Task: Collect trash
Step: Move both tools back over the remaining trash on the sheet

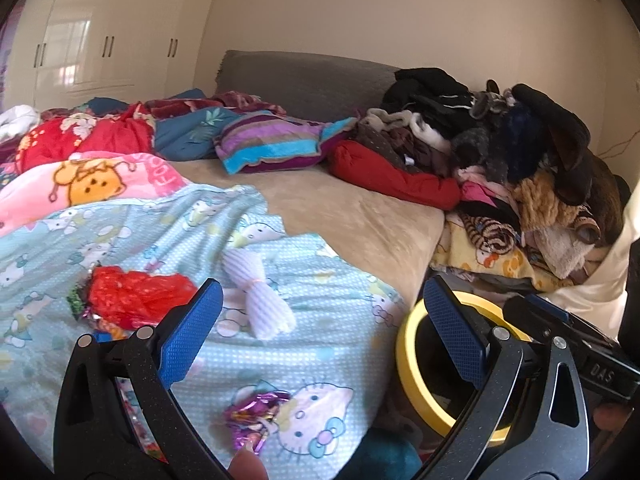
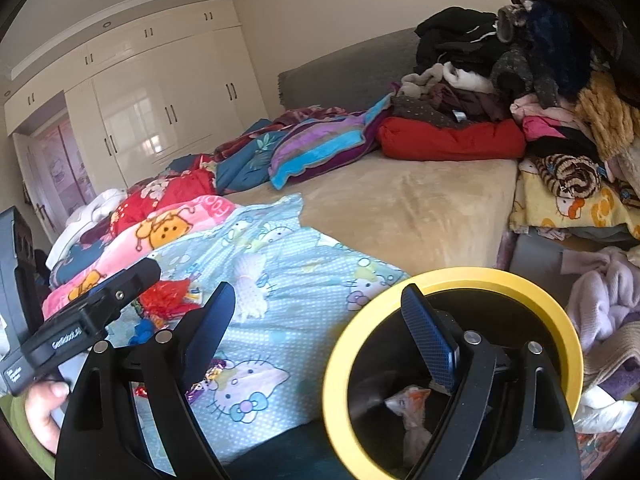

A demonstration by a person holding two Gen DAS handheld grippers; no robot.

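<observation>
Trash lies on the light-blue cat-print blanket point(image 1: 304, 344): a crumpled red plastic bag point(image 1: 136, 296), a white foam net sleeve point(image 1: 260, 296) and a shiny purple wrapper point(image 1: 254, 420). My left gripper point(image 1: 320, 328) is open and empty above the blanket, with the foam sleeve between its fingers in view. A black bin with a yellow rim point(image 2: 340, 360) stands beside the bed with a crumpled wrapper point(image 2: 412, 408) inside. My right gripper point(image 2: 320, 332) is open and empty, its right finger point(image 2: 430, 344) over the bin mouth. The red bag point(image 2: 166, 298) and foam sleeve point(image 2: 250, 284) also show in the right wrist view.
A beige bed sheet point(image 1: 352, 212) lies beyond the blanket. Striped and red pillows point(image 1: 272, 140) and a tall pile of clothes point(image 1: 520, 152) sit at the headboard and right. A pink cartoon blanket point(image 1: 80, 184) lies left. White wardrobes point(image 1: 104, 48) stand behind.
</observation>
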